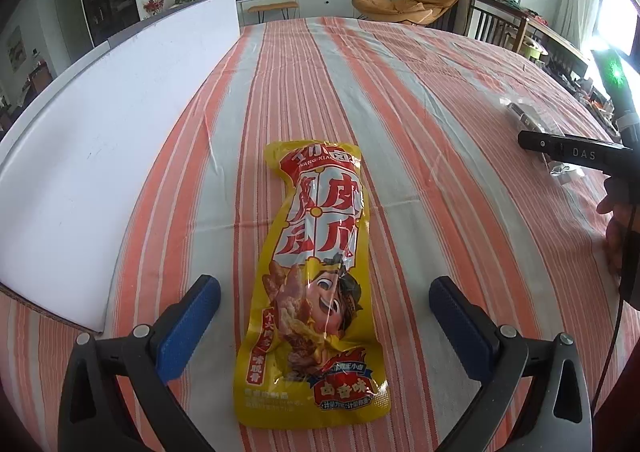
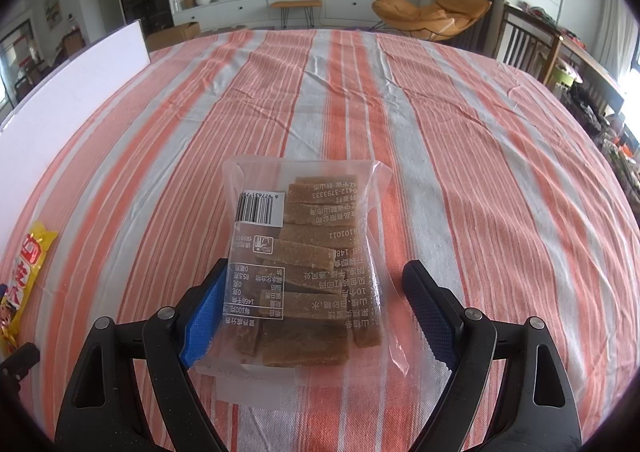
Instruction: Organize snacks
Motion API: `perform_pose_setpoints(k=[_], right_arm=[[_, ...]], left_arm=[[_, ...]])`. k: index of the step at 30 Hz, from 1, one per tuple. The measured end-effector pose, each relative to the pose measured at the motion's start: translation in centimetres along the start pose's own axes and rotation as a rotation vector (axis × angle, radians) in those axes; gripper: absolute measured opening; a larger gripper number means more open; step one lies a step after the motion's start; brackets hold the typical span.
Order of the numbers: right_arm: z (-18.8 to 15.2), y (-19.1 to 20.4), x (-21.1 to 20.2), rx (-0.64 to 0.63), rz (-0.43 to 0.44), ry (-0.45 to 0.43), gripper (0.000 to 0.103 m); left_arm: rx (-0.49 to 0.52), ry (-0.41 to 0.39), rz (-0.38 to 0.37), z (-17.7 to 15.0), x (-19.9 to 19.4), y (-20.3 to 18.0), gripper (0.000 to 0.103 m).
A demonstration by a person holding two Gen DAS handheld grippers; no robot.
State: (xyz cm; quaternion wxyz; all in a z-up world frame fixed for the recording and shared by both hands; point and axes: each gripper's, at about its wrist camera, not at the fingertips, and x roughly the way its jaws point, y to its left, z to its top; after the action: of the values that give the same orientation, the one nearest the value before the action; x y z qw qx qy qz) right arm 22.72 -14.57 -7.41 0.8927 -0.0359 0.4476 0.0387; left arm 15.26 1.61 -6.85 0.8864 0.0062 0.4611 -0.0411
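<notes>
Two snack packs lie flat on a table under a wrinkly cloth [image 2: 440, 124] with orange and grey stripes. One is a long, shiny yellow packet [image 1: 316, 284] with red words and a cartoon face. It sits in the middle of the left wrist view, and the left gripper [image 1: 324, 322] is wide apart around its lower half, blue bumpy pads touching nothing. The other is a see-through bag [image 2: 304, 264] full of brown, grainy bars, with a barcode sticker. The right gripper [image 2: 316, 312] is spread around it; the left pad touches the bag's edge, the right pad stays clear.

One smooth white board [image 1: 100, 156] lies at 9 o'clock in both views. Only the right wrist view shows the brown bars well; there the yellow packet just peeks in at 8 o'clock. Only the left wrist view shows a hand [image 1: 618, 228] at 3 o'clock.
</notes>
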Motion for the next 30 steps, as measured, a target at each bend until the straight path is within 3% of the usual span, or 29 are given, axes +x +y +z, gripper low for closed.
perform_pose_setpoints(k=[27,30], right_arm=[[0.0,0.04,0.01,0.001,0.001,0.0,0.087],[-0.02,-0.02,0.05,0.01,-0.005,0.004,0.089]], left_arm=[[-0.002,-0.002,0.002,-0.22,-0.36,0.08,0.103],[0.021,0.03,-0.013,0.04,-0.38,0.29,0.103]])
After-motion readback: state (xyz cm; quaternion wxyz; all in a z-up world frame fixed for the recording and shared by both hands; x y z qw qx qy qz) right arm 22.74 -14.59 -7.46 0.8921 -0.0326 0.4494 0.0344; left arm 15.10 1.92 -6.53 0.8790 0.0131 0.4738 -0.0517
